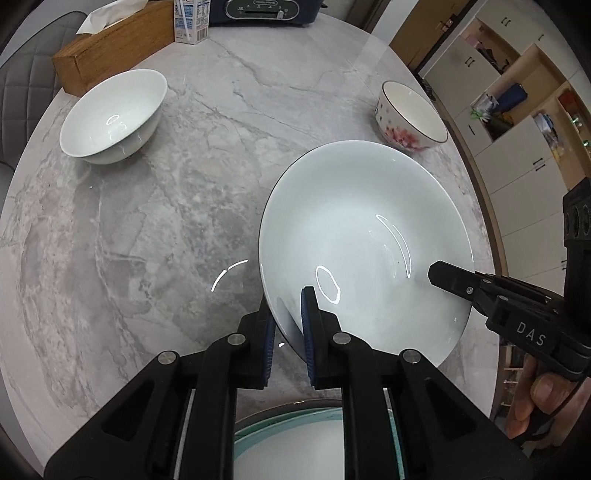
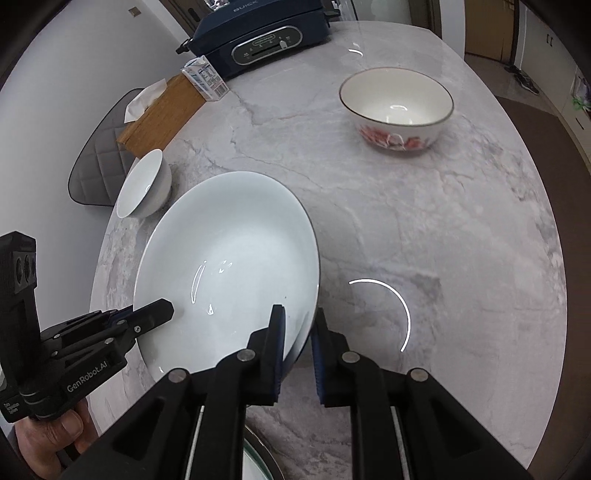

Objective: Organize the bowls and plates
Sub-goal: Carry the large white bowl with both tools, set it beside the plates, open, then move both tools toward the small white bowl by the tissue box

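Note:
A large white plate [image 1: 362, 236] [image 2: 229, 258] is held tilted above the marble table [image 1: 166, 206]. My left gripper [image 1: 290, 325] is shut on its near left rim; it also shows in the right wrist view [image 2: 155, 312]. My right gripper [image 2: 297, 339] is shut on the plate's right rim; it also shows in the left wrist view [image 1: 448, 277]. A plain white bowl [image 1: 112, 118] [image 2: 144, 184] stands at the left. A flowered bowl [image 1: 410, 116] [image 2: 397, 107] stands at the far right. A teal-rimmed plate [image 1: 288, 443] lies below my left gripper.
A wooden tissue box [image 1: 110, 44] [image 2: 162, 110], a milk carton [image 1: 190, 20] [image 2: 205, 77] and a dark blue appliance [image 1: 266, 11] [image 2: 258, 37] stand at the table's far edge. A grey chair [image 2: 99, 155] is at the left. Cabinets [image 1: 517, 110] line the right.

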`<state>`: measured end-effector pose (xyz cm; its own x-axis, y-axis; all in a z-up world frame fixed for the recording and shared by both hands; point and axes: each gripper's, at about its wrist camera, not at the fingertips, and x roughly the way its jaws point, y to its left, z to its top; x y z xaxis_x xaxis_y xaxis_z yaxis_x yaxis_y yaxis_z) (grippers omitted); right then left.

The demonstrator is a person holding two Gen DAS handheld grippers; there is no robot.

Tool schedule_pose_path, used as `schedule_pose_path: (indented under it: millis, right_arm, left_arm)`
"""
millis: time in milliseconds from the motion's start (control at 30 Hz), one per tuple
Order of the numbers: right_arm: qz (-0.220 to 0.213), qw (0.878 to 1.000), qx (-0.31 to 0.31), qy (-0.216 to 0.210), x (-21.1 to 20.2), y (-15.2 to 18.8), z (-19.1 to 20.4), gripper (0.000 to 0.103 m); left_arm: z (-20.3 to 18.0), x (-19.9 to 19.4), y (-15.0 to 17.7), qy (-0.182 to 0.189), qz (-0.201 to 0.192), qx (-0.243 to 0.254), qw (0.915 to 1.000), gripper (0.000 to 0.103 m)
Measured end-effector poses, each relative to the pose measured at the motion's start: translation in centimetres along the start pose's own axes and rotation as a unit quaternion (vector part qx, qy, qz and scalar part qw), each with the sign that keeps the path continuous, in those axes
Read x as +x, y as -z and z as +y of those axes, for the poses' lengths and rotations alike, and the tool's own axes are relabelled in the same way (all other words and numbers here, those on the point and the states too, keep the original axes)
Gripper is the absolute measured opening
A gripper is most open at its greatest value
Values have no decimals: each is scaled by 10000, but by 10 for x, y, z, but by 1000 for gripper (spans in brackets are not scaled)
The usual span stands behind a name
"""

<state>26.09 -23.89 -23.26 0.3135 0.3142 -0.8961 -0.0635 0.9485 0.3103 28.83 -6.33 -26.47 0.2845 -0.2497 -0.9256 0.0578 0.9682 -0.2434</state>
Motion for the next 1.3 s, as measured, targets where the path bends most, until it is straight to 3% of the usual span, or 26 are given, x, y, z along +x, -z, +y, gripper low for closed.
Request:
schedule_pose_path:
  millis: [400,667,833,867,900,933,1000,1100,1167,1233,1300]
  right_arm:
    - [94,9999,59,88,19,29,-15,16]
    - [80,9999,-24,91,23,28,-16,16]
    - [66,9999,-111,60,20,29,-13,21]
    - [43,9999,-126,43,19,30,-13,31]
    - [5,9999,-135,19,16,30,-12,48]
    - [-43,9999,-138,25,13,30,-12,55]
    - [-171,9997,-171,64,5,30,-13,64]
    - [-295,9994,-140,138,-9,33,-19,80]
    - [-396,9990,-115,172,-19,35,-24,87]
    - [-528,9982,-122,246,-29,37,-29,102]
    - [-660,9971,-174,331,-39,38,-32,103]
  left_arm:
    - [-8,18,24,-80,121,36,9999,11]
    - [-3,24,13,-68,114,-62,9999,11]
    - [2,17,13,0,-15,-238,9997,13]
    - [3,14,13,2,-67,-258,9996,15]
    - [5,11,13,0,-113,-284,9995,26]
    - [7,7,13,-13,-168,-321,9993,49]
    - [11,-3,14,28,-297,-419,9987,68]
    - [21,-20,19,29,-426,-595,9973,71]
    - [28,-32,24,-4,-533,-708,9961,79]
    - [34,-43,29,-99,-637,-799,9947,103]
    - [38,-51,34,-229,-608,-818,9945,103]
